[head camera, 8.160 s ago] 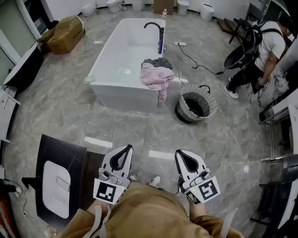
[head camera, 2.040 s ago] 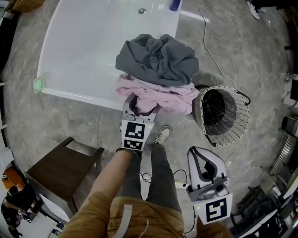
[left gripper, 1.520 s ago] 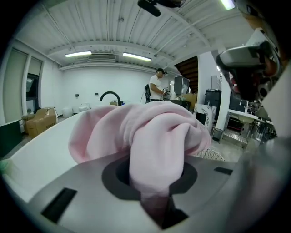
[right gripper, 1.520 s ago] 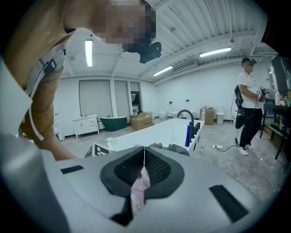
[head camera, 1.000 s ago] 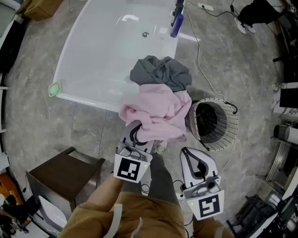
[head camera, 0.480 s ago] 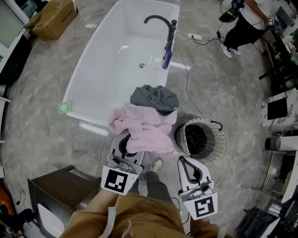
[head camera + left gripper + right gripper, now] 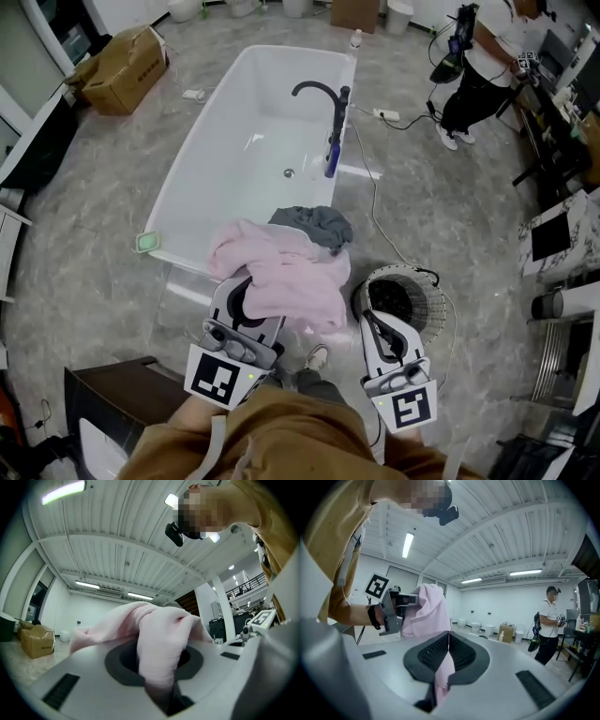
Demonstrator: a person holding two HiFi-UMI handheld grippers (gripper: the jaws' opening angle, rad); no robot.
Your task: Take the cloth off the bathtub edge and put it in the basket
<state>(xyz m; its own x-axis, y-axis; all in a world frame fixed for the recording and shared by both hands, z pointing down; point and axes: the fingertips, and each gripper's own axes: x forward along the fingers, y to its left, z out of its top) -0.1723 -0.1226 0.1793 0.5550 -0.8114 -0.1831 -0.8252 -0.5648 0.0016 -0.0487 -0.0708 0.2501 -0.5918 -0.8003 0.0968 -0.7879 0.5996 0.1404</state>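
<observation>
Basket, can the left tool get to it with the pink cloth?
Probably yes: the left tool holds the pink cloth, and the basket stands open close on its right, nothing covering it.

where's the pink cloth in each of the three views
Head view: the pink cloth is at centre, held up over the near end of the bathtub, left of the basket.
Left gripper view: centre, draped over and pinched between the jaws.
Right gripper view: left of centre, hanging from the left gripper.
Shared landmark: the left gripper that grips it.
</observation>
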